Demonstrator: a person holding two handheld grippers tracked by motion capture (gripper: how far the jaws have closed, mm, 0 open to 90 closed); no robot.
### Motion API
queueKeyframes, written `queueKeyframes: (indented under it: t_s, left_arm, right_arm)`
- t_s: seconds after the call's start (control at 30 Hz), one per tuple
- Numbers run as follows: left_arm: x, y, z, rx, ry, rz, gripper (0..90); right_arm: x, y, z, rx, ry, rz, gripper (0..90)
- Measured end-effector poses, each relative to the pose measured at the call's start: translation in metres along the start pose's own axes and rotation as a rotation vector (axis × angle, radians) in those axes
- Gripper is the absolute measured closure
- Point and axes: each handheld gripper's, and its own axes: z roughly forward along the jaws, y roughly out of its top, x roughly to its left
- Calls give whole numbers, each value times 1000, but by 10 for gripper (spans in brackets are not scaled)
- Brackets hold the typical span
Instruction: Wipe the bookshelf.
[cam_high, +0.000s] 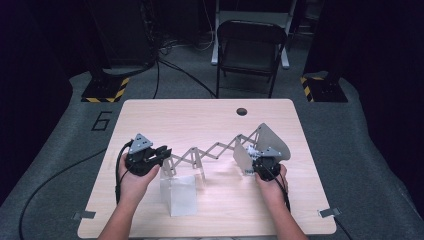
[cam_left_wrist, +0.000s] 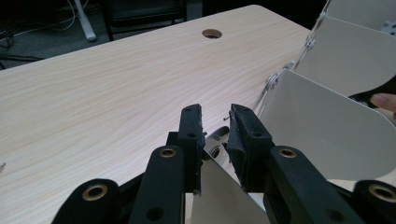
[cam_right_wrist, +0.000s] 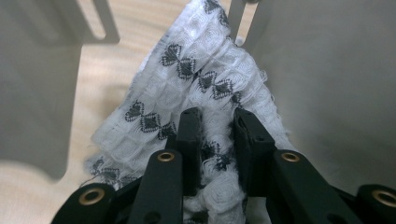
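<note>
A pale rectangular wooden surface (cam_high: 150, 115) with a round hole near its far edge is seen from above. Across its middle a grey metal scissor-lattice rack with flat rounded panels (cam_high: 210, 150) is stretched between both hands. A translucent plastic sheet (cam_high: 177, 195) is observed standing on the surface just beside the rack's left end. A white quilted cloth with black diamond motifs (cam_right_wrist: 196, 88) is found bunched between two grey panels at the rack's right end.

The left tongs (cam_left_wrist: 215, 122) are held at the rack's left end; their jaws are set narrowly around a thin panel edge, and whether that edge is pinched cannot be told. The right tongs (cam_right_wrist: 217, 125) are set among the cloth, the jaws being narrow and closed on its folds, with fabric bulging between them.
</note>
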Motion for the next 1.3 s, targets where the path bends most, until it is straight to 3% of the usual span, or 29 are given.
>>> queueKeyframes:
  t_s: [0.07, 0.13, 0.23, 0.43, 0.5, 0.63, 0.77, 0.97, 1.13, 1.3]
  left_arm:
    - [-2, 0, 0, 1, 12, 14, 744]
    - [-3, -1, 1, 2, 18, 20, 743]
    - [-4, -2, 2, 0, 22, 27, 743]
    - [-2, -2, 2, -3, 6, 20, 743]
    - [-1, -2, 2, -4, 5, 19, 743]
    - [0, -3, 3, -7, 2, 15, 743]
    - [0, -3, 3, -9, 3, 11, 743]
    - [-1, -4, 2, -9, 4, 6, 743]
    - [0, -4, 2, -7, -3, 6, 744]
    - [1, -3, 2, -3, -9, 10, 744]
  right_arm:
    - [-1, -11, -15, 33, 2, -33, 733]
    - [-2, -20, -24, 27, -2, -51, 733]
    - [-8, -25, -31, 50, -1, -36, 731]
    - [-4, -12, -16, 35, 2, -12, 709]
    - [-1, -3, -6, 26, 26, 22, 697]
    - [1, -3, -3, 6, 24, -8, 693]
    - [-4, -16, -22, 54, 69, -23, 693]
    - [-7, -30, -41, 88, 80, -34, 687]
    - [-3, -25, -36, 84, 69, -34, 672]
    - [3, -4, -11, 48, 56, -10, 663]
